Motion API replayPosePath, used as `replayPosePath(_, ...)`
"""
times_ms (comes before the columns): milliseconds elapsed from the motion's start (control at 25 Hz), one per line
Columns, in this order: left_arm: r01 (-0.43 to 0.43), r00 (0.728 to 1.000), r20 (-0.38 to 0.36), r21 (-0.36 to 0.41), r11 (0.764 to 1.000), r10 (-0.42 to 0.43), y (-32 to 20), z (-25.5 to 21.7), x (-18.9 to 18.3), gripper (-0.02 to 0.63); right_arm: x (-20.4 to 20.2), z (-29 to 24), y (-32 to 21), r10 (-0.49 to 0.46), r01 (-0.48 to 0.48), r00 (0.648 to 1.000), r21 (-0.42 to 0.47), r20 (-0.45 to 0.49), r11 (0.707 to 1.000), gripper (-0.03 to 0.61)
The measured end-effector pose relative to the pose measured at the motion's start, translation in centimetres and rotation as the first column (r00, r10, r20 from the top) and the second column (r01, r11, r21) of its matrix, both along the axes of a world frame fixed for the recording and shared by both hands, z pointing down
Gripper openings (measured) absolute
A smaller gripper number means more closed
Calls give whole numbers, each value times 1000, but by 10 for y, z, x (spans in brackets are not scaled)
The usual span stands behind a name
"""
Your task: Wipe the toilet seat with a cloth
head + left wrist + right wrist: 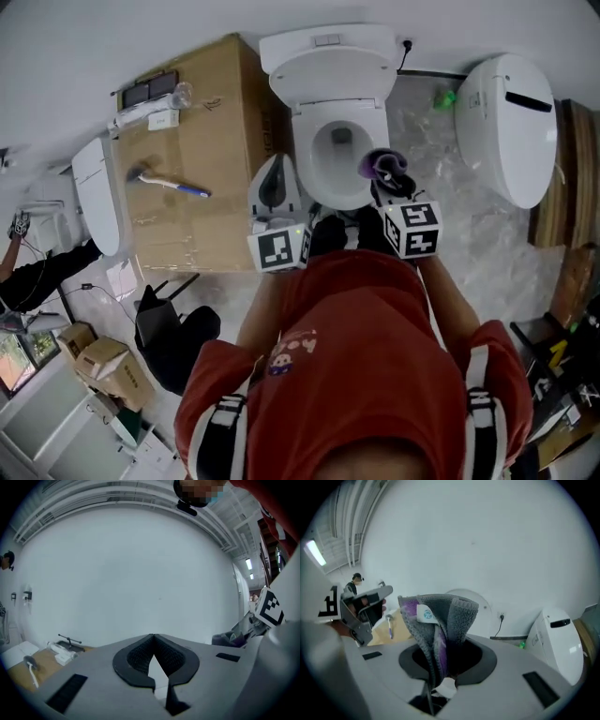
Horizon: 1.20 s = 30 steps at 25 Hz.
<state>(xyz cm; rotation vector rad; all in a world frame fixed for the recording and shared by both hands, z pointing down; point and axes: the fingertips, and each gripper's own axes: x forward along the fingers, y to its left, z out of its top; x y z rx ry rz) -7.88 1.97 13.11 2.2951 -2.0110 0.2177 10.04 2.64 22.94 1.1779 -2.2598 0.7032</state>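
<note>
One toilet seat point(316, 174), one cardboard box point(202, 112) bearing one brush point(169, 183), one cloth point(440, 620), two grippers. Left gripper point(153, 638): jaws together, empty. Right gripper point(443, 660): clamped on the cloth (grey and purple, bunched upright) above the seat's front right rim.

Right gripper point(440, 667) pinches a grey-purple cloth point(440, 620).

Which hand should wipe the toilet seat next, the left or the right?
The right, probably. The right gripper has its fingers shut on the grey-and-purple cloth, close to the toilet seat. The left gripper has its fingers shut on nothing.
</note>
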Motion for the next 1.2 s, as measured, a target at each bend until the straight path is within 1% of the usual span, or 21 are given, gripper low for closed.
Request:
replayPosePath(80,9,999,-33,43,999,-7,-6,-32,-4,14,5,-50,-21,38,-43,998,113,45,993,72)
replayPosePath(120,15,999,-47,64,998,-12,-9,-48,-7,14,8,-75,-32,52,-63,996,176,68,982,72)
replayPosePath(160,19,998,-53,82,996,-15,-10,-62,-9,14,12,-100,-40,62,-82,994,237,89,968,72)
replayPosePath(240,23,999,-39,103,994,-19,-12,-84,-13,14,21,-146,-51,74,-114,989,340,127,934,72)
replayPosePath(320,26,1000,-15,131,991,-24,-19,-105,-16,14,27,-189,-63,71,-137,984,437,165,889,72)
replayPosePath(400,27,1000,1,166,986,-28,-23,-126,-17,14,30,-228,-66,60,-158,978,525,198,836,72)
replayPosePath(480,28,1000,3,204,979,-29,-20,-148,-18,14,30,-259,-63,49,-182,971,595,233,783,72)
replayPosePath(600,23,999,18,264,964,-29,-18,-176,-17,14,29,-293,-56,31,-209,964,680,264,702,72)
replayPosePath(680,22,999,31,292,956,-33,-14,-189,-16,14,27,-305,-52,31,-218,964,715,265,664,72)
replayPosePath(720,23,999,38,304,952,-36,-12,-195,-16,14,26,-308,-52,32,-219,964,726,262,652,72)
replayPosePath(800,33,998,39,322,946,-48,-11,-204,-17,14,23,-309,-56,28,-214,966,734,256,645,72)
replayPosePath(960,67,998,-18,328,942,-65,-18,-207,-21,14,21,-303,-66,19,-205,967,727,255,656,72)
replayPosePath(1080,60,998,-4,321,945,-62,-22,-205,-21,14,19,-300,-70,24,-202,968,725,249,658,72)
replayPosePath(1200,60,998,4,321,945,-65,-23,-203,-22,14,14,-299,-73,5,-180,972,728,236,661,72)
